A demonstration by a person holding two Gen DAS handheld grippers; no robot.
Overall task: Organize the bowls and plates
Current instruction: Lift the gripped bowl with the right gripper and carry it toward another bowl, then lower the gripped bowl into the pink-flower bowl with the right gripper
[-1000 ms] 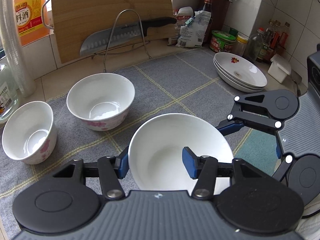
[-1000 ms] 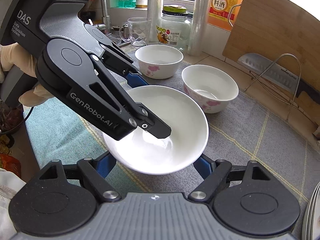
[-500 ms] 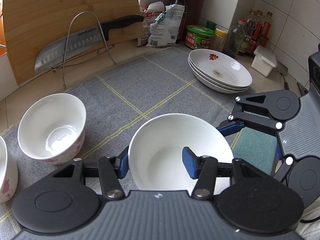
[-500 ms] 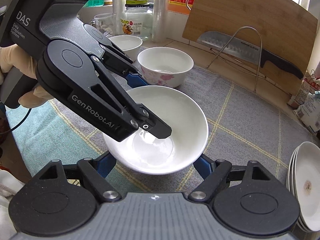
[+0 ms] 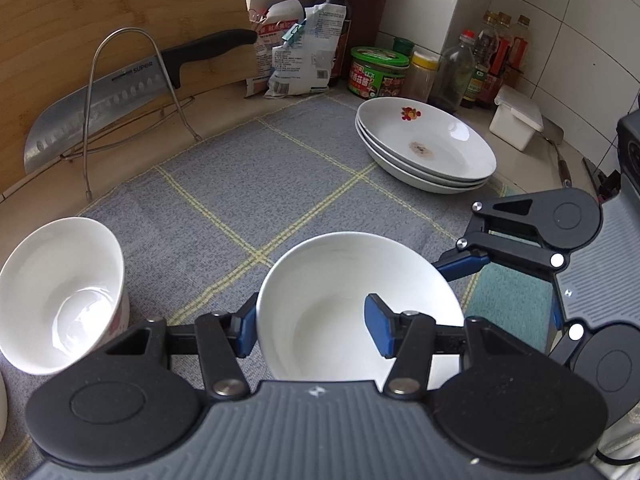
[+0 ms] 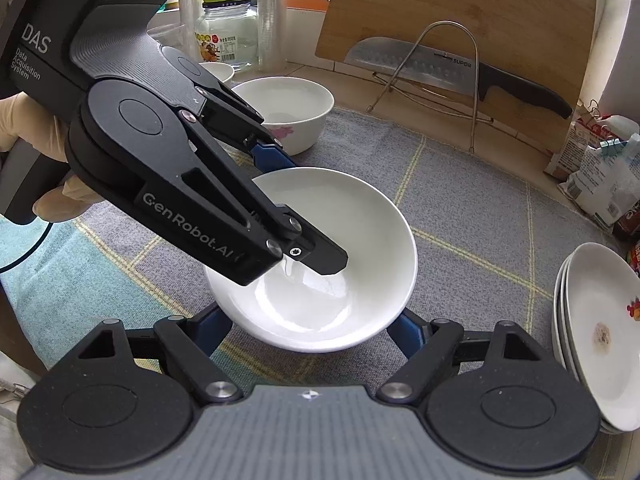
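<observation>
I have the plain white bowl (image 5: 352, 300) clamped in both tools, my left tool (image 5: 312, 324) pinching its rim and my right tool (image 6: 308, 328) gripping its sides just above the mat, with the flowered bowl (image 5: 60, 292) unstacked beside it and the plates (image 5: 428, 148) already piled beyond.

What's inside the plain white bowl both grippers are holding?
No contents visible in the plain white bowl: just one blue-padded finger of the left gripper reaching inside over the rim. That finger hides part of the bottom.
</observation>
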